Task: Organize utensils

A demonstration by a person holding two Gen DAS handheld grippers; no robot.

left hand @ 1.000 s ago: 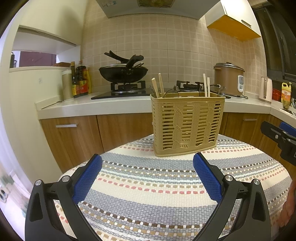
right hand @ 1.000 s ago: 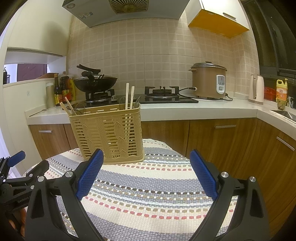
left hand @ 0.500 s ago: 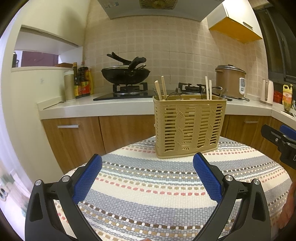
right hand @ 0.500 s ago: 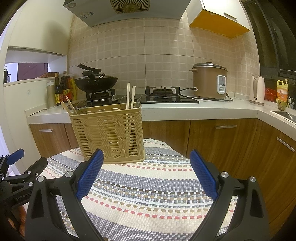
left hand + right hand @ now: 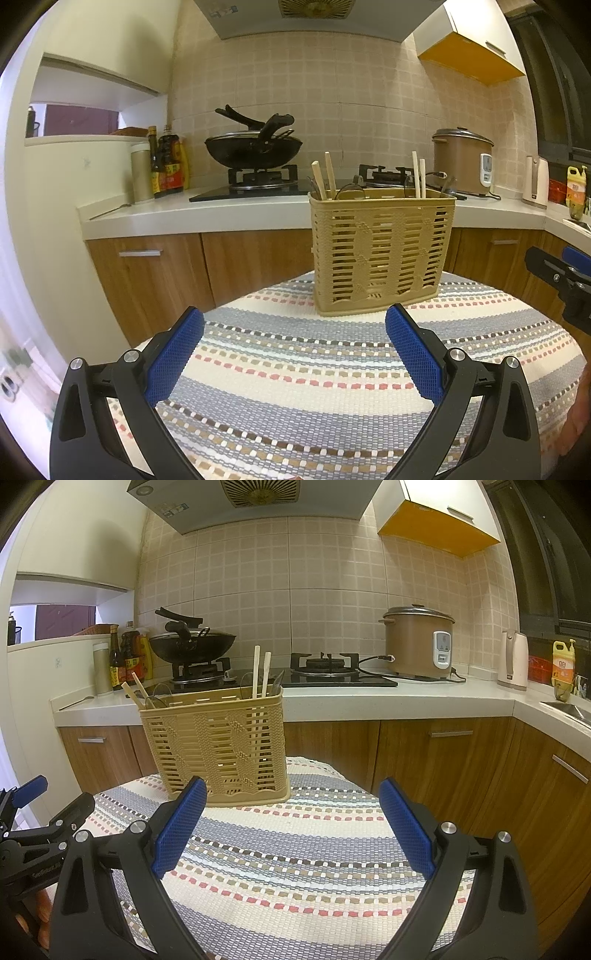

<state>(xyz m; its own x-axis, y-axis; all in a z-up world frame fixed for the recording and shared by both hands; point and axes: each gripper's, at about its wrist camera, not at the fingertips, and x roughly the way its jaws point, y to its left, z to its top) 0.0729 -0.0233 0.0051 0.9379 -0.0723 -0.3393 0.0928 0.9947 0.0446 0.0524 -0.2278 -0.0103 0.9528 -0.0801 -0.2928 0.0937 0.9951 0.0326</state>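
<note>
A tan slatted utensil basket (image 5: 382,254) stands on the striped tablecloth (image 5: 295,369) at the table's far side; it also shows in the right wrist view (image 5: 218,746). Wooden chopsticks (image 5: 324,177) and metal utensil handles stick up from it at both ends, with another chopstick pair (image 5: 260,672) at its right end. My left gripper (image 5: 293,332) is open and empty, hovering over the cloth in front of the basket. My right gripper (image 5: 291,805) is open and empty, to the right of the basket.
Behind the table runs a kitchen counter (image 5: 369,701) with a gas hob, a black wok (image 5: 255,149), sauce bottles (image 5: 168,164), a rice cooker (image 5: 419,642) and a kettle (image 5: 513,661). Wooden cabinets stand below. The table edge drops off on the right (image 5: 369,794).
Both grippers have tilted or dropped slightly, so the basket and kitchen sit lower in both views. Both stay open and empty. The basket has not moved.
</note>
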